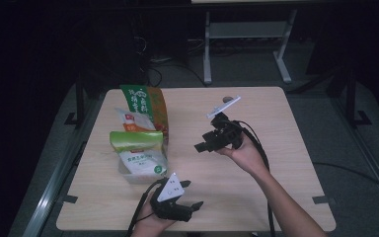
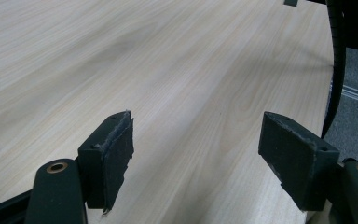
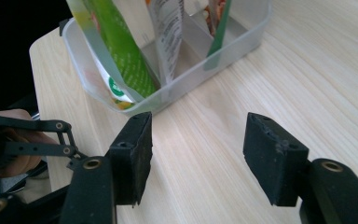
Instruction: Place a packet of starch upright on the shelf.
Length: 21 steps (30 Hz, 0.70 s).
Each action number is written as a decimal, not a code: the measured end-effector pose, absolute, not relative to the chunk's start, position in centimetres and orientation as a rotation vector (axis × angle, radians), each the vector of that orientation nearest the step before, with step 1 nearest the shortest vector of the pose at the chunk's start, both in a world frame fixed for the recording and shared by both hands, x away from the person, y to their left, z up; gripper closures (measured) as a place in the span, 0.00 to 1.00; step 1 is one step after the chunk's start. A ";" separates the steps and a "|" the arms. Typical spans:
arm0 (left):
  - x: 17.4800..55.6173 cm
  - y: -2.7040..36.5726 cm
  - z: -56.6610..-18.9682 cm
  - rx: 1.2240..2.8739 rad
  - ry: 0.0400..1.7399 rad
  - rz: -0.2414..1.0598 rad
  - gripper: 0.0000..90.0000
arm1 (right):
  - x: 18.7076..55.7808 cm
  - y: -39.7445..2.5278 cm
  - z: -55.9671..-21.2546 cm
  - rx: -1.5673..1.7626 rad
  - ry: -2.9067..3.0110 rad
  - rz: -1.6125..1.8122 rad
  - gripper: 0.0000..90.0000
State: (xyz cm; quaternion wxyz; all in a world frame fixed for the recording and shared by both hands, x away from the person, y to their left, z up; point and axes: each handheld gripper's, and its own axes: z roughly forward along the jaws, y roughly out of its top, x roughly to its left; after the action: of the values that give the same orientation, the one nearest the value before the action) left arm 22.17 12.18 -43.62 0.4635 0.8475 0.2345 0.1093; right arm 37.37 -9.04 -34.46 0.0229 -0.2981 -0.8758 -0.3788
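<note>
While both claws stand wide and hold nothing, the work in hand looks to be the snack packets standing upright in a clear plastic bin [image 3: 242, 42] at the left of the tabletop [image 1: 256, 192]. The right claw [image 1: 205, 146] hovers just beside the bin and points toward it; in the right gripper view its jaws frame the bin's near wall. The left claw [image 1: 192, 193] rests low near the tabletop's front edge, well apart from the packets. Nearest the right claw is the green-topped packet [image 1: 138, 153], with a white packet [image 1: 134, 120] and a tall green and orange packet [image 1: 148, 101] behind it. These are likely light, crinkly and soft-sided, with slick film, so a pinch across the flat sealed top edge should hold better than squeezing the puffed middle, which could slip or crush the contents.
</note>
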 end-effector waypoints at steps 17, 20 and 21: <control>22.1 12.3 -43.5 2.093 0.577 0.278 0.28 | 36.8 -12.6 -35.5 -1.036 -2.694 -1.157 0.42; 22.2 12.4 -43.5 2.091 0.570 0.287 0.28 | 36.5 -13.7 -35.8 -1.072 -2.680 -1.164 0.41; 22.2 12.4 -43.5 2.091 0.570 0.287 0.28 | 36.5 -13.7 -35.8 -1.072 -2.680 -1.164 0.41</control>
State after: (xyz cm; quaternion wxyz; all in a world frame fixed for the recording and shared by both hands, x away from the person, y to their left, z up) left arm 22.23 12.39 -43.47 0.4597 0.8493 0.2317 0.1166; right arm 36.50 -13.72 -35.78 0.0145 -0.3444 -0.8610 -0.3740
